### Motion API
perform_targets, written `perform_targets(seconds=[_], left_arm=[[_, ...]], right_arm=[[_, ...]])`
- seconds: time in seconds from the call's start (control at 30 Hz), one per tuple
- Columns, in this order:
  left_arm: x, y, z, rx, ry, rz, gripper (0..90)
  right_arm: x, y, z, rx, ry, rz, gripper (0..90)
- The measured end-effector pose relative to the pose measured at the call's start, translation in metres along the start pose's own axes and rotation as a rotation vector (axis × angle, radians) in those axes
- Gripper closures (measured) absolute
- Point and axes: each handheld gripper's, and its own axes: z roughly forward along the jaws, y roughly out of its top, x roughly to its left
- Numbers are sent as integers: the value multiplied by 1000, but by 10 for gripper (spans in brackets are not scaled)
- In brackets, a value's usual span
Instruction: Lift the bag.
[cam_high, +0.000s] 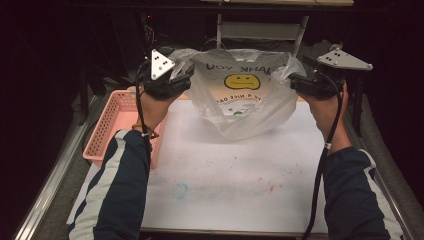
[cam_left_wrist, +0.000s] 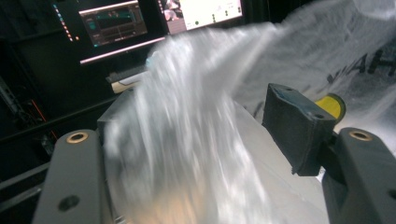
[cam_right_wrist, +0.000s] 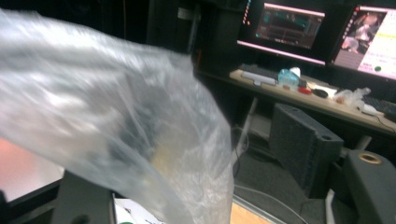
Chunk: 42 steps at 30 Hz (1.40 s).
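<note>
Behind blurred plastic bag (cam_left_wrist: 187, 140), 1 hand-held gripper pad

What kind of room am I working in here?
Probably a lab or recording workstation, not a shop or kitchen. Lit monitors stand over a desk with a keyboard, the surroundings are dark, and the work table has a paint-stained white mat.

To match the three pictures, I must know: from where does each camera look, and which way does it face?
High view: above the table, looking down; both forearms, left claw, right claw.
Left gripper view: on the left claw, facing plastic bag, monitors.
Right gripper view: on the right claw, facing desk.
All share the bag.
</note>
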Motion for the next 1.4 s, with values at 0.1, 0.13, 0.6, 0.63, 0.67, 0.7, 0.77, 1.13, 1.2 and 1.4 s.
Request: perform_targets(seconds=[0.1,0.13,0.6,0.63,0.67,0.7,0.77,1.13,1.2,1.4], left_arm=[[4,4,-6,-10,19,5,334],[6,5,-7,-9,27,10,340],[17,1,1,76,121,58,864],[19,0,2,83,134,50,865],[21,-2,4,94,149,44,865],[24,-4,5,102,158,30,865],[29,-8,7,102,145,-14,862],[22,-21,-4,70,81,-16,528],[18,-23,-8,65,84,-4,477],[9,-31,-26,24,25,2,317]], right_arm=[[0,2,-8,1,8,-7,326],[-1,2,-10,8,7,-17,325],[-9,-6,-41,38,-15,-46,311],[-8,-6,-42,44,-7,-46,304],[-7,-7,-43,52,6,-60,294],[-5,-7,-44,56,14,-70,291],[-3,-10,-48,45,24,-74,289],[14,-33,-52,47,25,-78,290],[17,-38,-54,43,22,-73,299],[19,-52,-64,37,26,-56,297]])
